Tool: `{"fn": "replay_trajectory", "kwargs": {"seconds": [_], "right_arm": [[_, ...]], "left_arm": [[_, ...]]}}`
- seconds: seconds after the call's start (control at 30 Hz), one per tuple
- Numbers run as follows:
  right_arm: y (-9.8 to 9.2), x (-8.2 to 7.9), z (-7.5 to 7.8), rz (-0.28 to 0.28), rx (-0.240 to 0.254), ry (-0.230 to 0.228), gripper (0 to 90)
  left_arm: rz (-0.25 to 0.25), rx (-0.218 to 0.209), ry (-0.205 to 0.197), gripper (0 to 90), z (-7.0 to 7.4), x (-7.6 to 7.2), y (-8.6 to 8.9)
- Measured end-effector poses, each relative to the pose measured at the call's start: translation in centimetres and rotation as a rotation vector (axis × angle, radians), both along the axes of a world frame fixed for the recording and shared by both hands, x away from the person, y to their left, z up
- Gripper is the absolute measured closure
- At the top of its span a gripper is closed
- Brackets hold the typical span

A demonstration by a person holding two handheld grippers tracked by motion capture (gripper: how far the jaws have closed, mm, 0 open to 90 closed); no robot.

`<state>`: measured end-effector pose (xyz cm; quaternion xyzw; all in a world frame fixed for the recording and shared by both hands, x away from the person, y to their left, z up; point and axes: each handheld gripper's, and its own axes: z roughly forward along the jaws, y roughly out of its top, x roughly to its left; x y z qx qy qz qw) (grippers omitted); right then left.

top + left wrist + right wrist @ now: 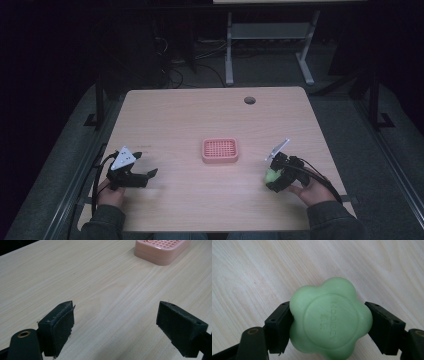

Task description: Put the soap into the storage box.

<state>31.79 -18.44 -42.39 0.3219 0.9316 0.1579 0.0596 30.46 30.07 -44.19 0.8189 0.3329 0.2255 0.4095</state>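
Green flower-shaped soap (pixel 330 321): clamped between right gripper (pixel 329 325) fingers, pressing at 9 and 3 o'clock. Left gripper (pixel 116 327): fingers wide, holding nothing, above the surface (pixel 100 290).

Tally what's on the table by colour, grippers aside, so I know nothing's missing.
Green: 1, the flower-shaped soap, clamped in the right gripper.
Pink: 1, the soap dish, mid-table, nothing in it.
Total: 2.
The left gripper is open and holds nothing.

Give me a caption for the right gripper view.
Right gripper clamps a green flower-shaped soap between its black jaws above the pale wooden table.
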Motion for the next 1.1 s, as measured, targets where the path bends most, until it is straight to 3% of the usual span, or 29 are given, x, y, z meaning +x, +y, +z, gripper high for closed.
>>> {"fn": "replay_trajectory", "kwargs": {"seconds": [0.83, 1.1], "right_arm": [[4.1, 3.8, 1.1, 0.077, 0.017, 0.013, 25.9], [5.5, 5.0, 1.6, 0.096, 0.020, 0.013, 25.9]], "left_arm": [[-0.008, 0.011, -0.002, 14.4, 0.2, 0.0, 0.2], [-0.004, -0.006, -0.004, 14.4, 0.2, 0.0, 0.0]]}}
